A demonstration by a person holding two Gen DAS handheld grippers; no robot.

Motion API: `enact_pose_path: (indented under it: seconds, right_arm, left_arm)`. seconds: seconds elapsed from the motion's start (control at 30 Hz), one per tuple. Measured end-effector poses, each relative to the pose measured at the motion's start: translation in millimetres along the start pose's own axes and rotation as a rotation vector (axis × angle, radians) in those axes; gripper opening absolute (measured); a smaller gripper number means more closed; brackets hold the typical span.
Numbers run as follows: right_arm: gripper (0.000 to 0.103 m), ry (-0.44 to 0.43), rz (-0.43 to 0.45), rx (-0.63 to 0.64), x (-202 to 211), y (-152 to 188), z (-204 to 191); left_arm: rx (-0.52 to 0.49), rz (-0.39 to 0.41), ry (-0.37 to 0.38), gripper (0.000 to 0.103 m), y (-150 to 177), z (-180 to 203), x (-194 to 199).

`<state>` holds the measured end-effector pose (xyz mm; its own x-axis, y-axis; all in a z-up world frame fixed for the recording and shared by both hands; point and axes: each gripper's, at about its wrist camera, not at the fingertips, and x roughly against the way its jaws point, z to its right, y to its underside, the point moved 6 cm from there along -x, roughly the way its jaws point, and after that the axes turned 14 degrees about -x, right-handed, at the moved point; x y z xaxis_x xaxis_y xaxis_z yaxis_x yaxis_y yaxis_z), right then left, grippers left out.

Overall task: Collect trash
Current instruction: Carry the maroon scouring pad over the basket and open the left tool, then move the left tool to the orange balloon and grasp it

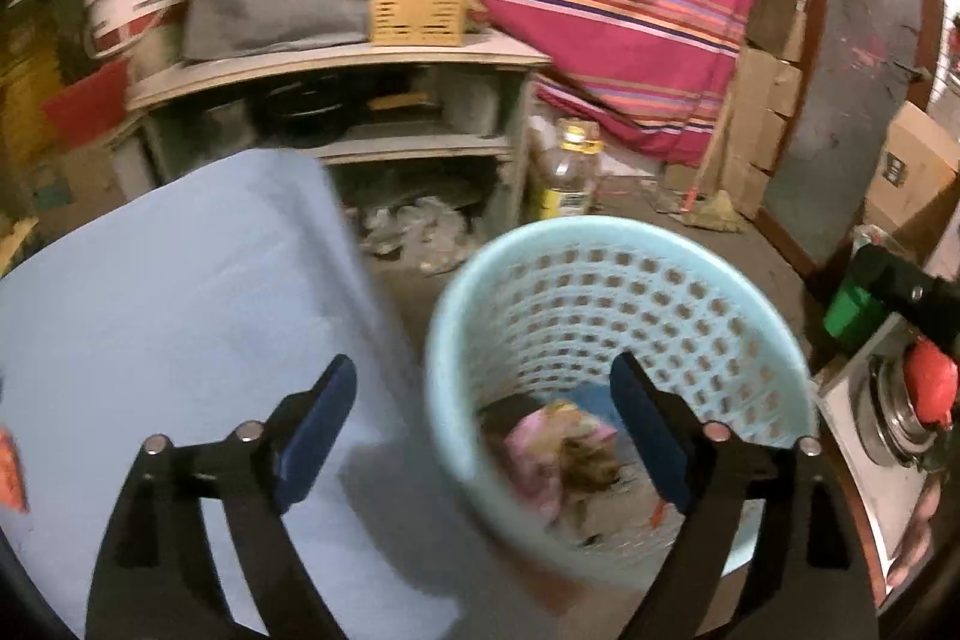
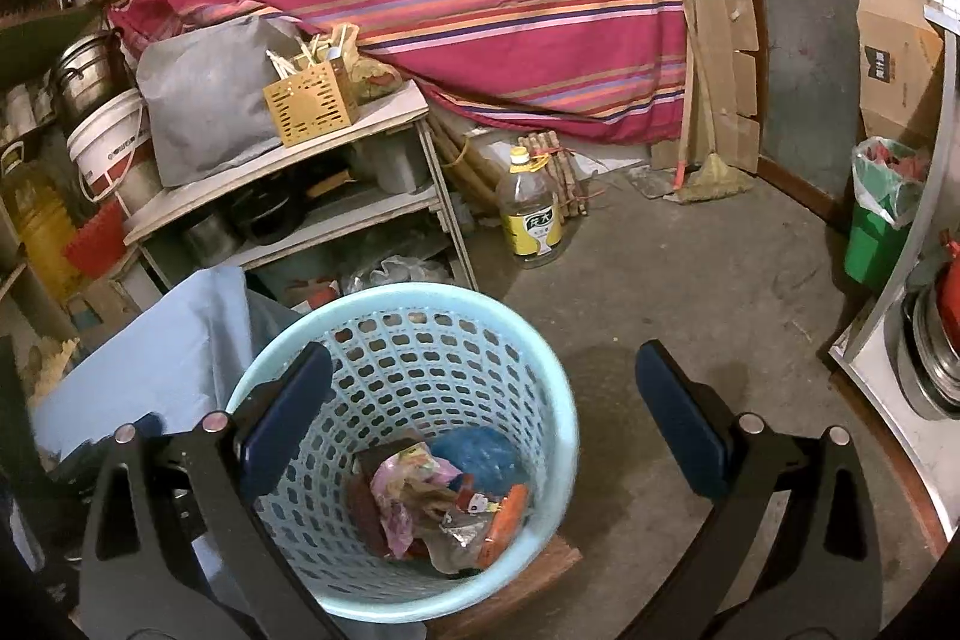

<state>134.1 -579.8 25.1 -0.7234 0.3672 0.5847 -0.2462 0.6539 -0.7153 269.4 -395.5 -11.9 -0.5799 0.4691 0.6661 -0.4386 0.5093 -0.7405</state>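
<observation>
A light blue perforated waste basket (image 2: 543,400) stands on the concrete floor beside a blue-covered surface (image 2: 162,358). Several wrappers and bits of trash (image 2: 444,496) lie at its bottom. My right gripper (image 2: 483,412) is open and empty, held above the basket's mouth. My left gripper (image 1: 483,418) is open and empty too, straddling the basket's left rim (image 1: 438,340), with the blue surface (image 1: 168,316) under its left finger. The trash also shows in the left wrist view (image 1: 558,454).
A shelf unit (image 2: 300,196) with a grey bag and a yellow box stands behind the basket. An oil bottle (image 2: 531,214) sits on the floor. A green lined bin (image 2: 876,220) and a metal counter edge (image 2: 888,340) are to the right. A striped red cloth hangs behind.
</observation>
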Motion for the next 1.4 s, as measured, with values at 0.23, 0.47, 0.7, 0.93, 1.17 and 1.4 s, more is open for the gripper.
enact_pose_path:
  seconds: [0.23,0.47,0.7,0.93,1.17,1.4]
  right_arm:
    - [0.099,-0.057,-0.031,0.049,-1.6,22.4,-53.1]
    - [0.099,-0.129,-0.1,0.131,-8.5,60.6,-119.4]
    - [0.099,-0.18,-0.166,0.195,-17.2,97.2,-175.2]
    - [0.099,-0.189,-0.189,0.29,-25.0,127.5,-214.8]
    - [0.099,-0.193,-0.217,0.345,-33.1,151.5,-238.5]
    - [0.098,-0.202,-0.222,0.441,-29.7,176.6,-262.8]
  left_arm:
    - [0.054,-0.022,-0.135,0.092,43.6,-84.8,48.5]
    - [0.112,-0.068,-0.333,0.095,105.2,-194.2,97.7]
    - [0.309,-0.144,-0.382,0.095,167.0,-277.7,107.1]
    - [0.331,-0.218,-0.3,0.094,192.7,-293.6,85.1]
    - [0.345,-0.213,-0.309,0.075,192.0,-295.2,83.8]
    - [0.348,-0.191,-0.309,0.034,194.0,-302.4,89.6]
